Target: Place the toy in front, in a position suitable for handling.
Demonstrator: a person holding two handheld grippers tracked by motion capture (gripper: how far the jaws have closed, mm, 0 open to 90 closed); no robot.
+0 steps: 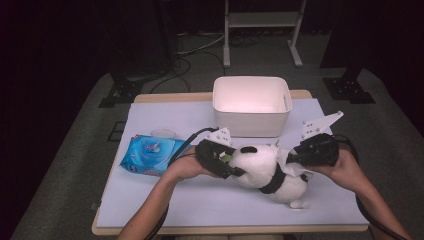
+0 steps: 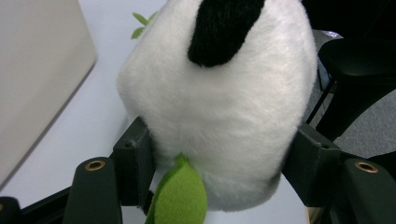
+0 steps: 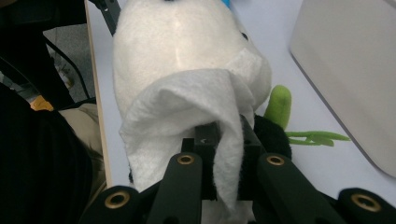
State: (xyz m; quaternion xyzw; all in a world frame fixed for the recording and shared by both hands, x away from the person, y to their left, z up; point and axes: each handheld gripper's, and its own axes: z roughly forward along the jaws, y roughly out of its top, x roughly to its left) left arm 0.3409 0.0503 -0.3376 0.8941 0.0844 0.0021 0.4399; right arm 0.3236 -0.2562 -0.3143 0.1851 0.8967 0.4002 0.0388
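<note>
Left gripper [image 1: 231,167] clamped on panda plush [image 1: 270,170] head, right gripper [image 1: 296,159] pinching white wipe [image 3: 187,112] against its body, near table [image 1: 165,200] front edge, before white bin [image 1: 251,105].

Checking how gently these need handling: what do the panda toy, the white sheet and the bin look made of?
Panda toy: soft plush, fuzzy pile, with a felt-like green leaf. White sheet: thin nonwoven wipe or tissue, limp and folded. Bin: probably smooth matte plastic, with rigid even walls.
</note>
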